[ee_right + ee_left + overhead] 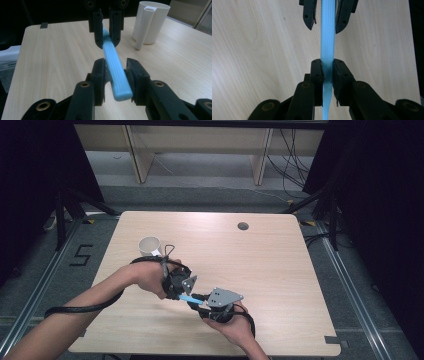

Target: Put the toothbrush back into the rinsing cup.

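Passing the ribbed light-blue plastic handle (115, 68) above the wooden table (280, 265), it is clamped by the left gripper (327, 70); the right gripper (117, 75) is parted around it and probably must be closed next.

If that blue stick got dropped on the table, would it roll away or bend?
The blue stick looks like a rigid plastic handle: it spans straight between the left gripper and right gripper without sagging. Its rounded, ribbed body might roll a little. The ribs probably help grip, and it seems light.
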